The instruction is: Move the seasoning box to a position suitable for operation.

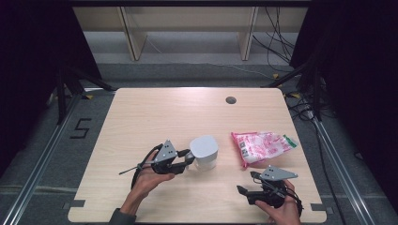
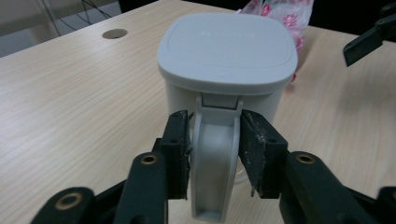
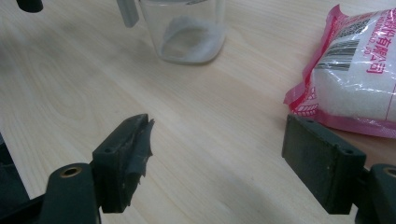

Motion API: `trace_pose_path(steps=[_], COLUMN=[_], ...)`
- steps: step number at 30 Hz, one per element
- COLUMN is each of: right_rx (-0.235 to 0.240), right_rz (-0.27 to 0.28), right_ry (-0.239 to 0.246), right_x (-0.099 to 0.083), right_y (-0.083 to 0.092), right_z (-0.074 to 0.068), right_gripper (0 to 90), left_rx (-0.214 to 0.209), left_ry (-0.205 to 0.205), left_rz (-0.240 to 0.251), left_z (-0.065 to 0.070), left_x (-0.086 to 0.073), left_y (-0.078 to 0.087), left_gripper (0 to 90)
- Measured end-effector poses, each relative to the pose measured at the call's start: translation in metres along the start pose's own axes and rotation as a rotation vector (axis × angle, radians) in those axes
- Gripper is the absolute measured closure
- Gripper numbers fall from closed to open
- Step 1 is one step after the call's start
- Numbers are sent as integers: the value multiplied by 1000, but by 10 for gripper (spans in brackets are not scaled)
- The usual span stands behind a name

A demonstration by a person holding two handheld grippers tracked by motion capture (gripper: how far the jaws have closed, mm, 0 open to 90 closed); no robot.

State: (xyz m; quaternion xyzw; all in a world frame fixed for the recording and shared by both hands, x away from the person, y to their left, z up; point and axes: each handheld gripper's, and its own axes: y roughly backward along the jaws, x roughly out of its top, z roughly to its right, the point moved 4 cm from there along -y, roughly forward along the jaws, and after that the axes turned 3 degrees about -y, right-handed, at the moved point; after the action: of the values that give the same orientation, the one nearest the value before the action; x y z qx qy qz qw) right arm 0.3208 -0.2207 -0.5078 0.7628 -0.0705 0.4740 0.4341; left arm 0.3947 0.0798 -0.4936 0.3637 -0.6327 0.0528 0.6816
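The handle (image 2: 215,163) of the lidded white jar (image 1: 204,151) is seen between the jaws of the left gripper (image 1: 187,159), flanked closely; whether the pads press on it cannot be told. The right gripper (image 1: 245,192) is held wide open with nothing between its jaws, the jar well ahead of it and a pink sugar bag (image 1: 262,146) just beside it. All rests on a pale wooden table (image 1: 155,112); grey flooring and cables (image 1: 277,42) are seen beyond.

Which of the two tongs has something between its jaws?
The left tongs: their jaws straddle the jar's handle. The right tongs stand wide open over bare table, beside the sugar bag.
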Motion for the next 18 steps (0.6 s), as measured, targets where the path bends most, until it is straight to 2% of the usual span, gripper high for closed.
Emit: trace_pose_path(steps=[2, 4, 6, 7, 8, 9, 10, 11, 12, 14, 15, 16, 17, 18], right_rx=[-9, -20, -18, -19, -25, -26, -26, -28, -29, -18, -20, -19, -19, 5], right_rz=[9, -1, -4, -5, 2, 6, 7, 8, 8, 2, -2, -2, -3, -9], right_ry=[11, 1, -7, 6, 28, 26, 26, 25, 24, 11, 1, 2, 2, 3], right_x=[0, 0, 0, 0, 1, 1, 1, 1, 1, 0, 0, 0, 0, 0], right_y=[0, 1, 1, 1, 1, 1, 1, 1, 1, 0, 1, 1, 1, 0], right_z=[1, 0, -1, 0, 1, 1, 1, 1, 1, 0, 0, 0, 0, 0], right_gripper=[245, 245, 245, 246, 245, 245, 245, 245, 245, 245, 245, 245, 245, 245], left_rx=[7, 24, 40, 66, 78, 78, 87, 105, 123, 133, 154, 154, 153, 155], left_ry=[-2, 14, 12, 8, 29, 32, 30, 9, 32, 41, 50, 48, 65, 66], left_rz=[-1, -11, -18, -35, -35, -32, -31, -29, -32, -26, -24, -23, -16, -16], left_z=[-2, -4, -6, -8, -11, -12, -13, -16, -17, -19, -24, -25, -25, -25], left_x=[-1, -3, -5, -7, -10, -12, -12, -12, -13, -13, -15, -16, -17, -17], left_y=[2, 4, 4, 3, 1, 0, -1, -1, -1, -2, -3, -2, -3, -3], left_gripper=[598, 618, 622, 622, 654, 661, 670, 673, 676, 686, 693, 698, 700, 701])
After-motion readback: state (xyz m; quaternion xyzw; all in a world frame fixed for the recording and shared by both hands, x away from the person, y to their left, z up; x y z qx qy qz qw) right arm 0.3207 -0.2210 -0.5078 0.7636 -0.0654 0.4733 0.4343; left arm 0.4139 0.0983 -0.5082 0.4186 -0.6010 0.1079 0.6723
